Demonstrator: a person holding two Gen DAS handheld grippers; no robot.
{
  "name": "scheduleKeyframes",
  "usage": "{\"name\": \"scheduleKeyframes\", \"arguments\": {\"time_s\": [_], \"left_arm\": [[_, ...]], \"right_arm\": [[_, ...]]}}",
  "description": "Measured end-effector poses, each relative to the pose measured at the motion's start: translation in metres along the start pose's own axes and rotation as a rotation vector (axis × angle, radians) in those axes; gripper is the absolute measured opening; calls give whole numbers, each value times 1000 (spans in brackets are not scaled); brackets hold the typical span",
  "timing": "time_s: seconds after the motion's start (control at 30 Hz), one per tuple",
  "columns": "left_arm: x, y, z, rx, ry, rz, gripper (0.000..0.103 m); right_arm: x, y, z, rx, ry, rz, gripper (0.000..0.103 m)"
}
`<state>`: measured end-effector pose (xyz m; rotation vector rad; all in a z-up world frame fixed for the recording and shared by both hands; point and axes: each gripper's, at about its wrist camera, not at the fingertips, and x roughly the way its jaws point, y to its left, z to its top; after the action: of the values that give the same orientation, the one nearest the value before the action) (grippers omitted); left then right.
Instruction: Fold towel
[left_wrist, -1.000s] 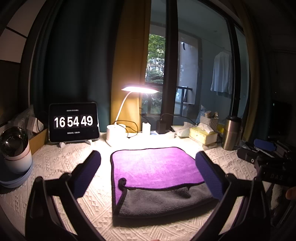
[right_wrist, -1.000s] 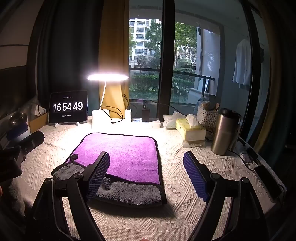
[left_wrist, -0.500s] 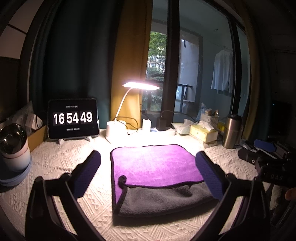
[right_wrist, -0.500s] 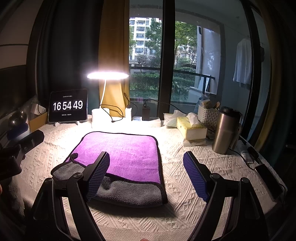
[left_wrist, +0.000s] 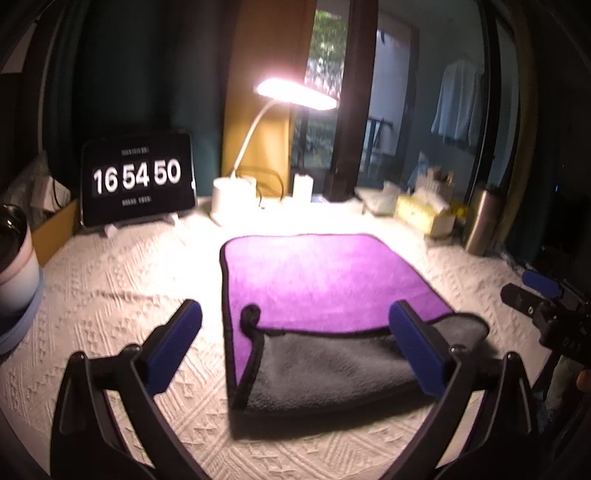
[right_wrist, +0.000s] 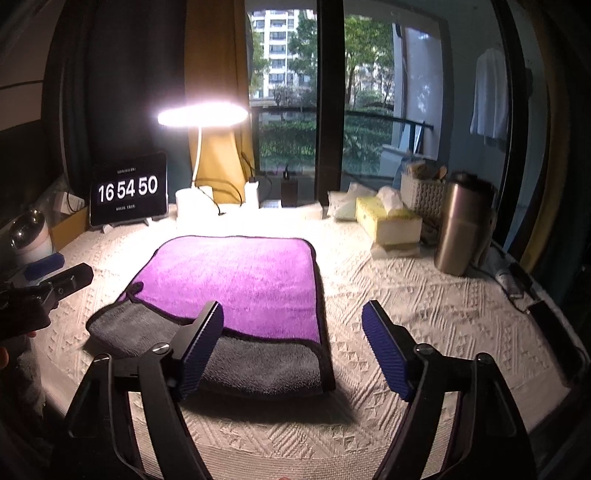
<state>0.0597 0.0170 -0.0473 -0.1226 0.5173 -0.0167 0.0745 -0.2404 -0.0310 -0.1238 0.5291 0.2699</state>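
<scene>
A towel, purple on top with its grey underside folded over at the near edge, lies flat on the white textured tablecloth. It also shows in the right wrist view. My left gripper is open and empty, hovering over the towel's near left part. My right gripper is open and empty above the towel's near right corner. Each gripper shows at the edge of the other's view.
A tablet clock and a lit desk lamp stand at the back. A yellow tissue box, a basket and a steel tumbler stand at the back right. A white cup stands at the left.
My left gripper has dropped and tilted down toward the towel, which looms larger in its view. My right gripper has lowered slightly. The towel has not moved.
</scene>
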Motion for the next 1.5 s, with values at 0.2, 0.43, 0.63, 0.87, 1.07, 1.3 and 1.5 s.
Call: {"name": "scheduleKeyframes", "arguments": {"time_s": [0.2,0.43,0.63,0.87,1.07,1.3,1.5], "left_arm": [[32,6,-4,-1,120,-27,89],[61,7,-12,2,243,-38,75],[74,4,-18,25,307,-37,66],[80,4,-22,31,345,-25,50],[81,3,-22,58,342,-6,27],[73,-1,-22,86,308,1,12],[59,-2,-19,77,251,8,10]], "right_arm": [[25,-13,-10,-29,68,-21,69],[51,-24,-20,-37,176,-23,62],[64,-29,-24,-43,244,-21,49],[71,-25,-24,-70,270,-22,46],[74,-23,-25,-66,279,-26,27],[70,-21,-24,-56,255,-9,9],[55,-16,-14,-67,188,-5,6]]}}
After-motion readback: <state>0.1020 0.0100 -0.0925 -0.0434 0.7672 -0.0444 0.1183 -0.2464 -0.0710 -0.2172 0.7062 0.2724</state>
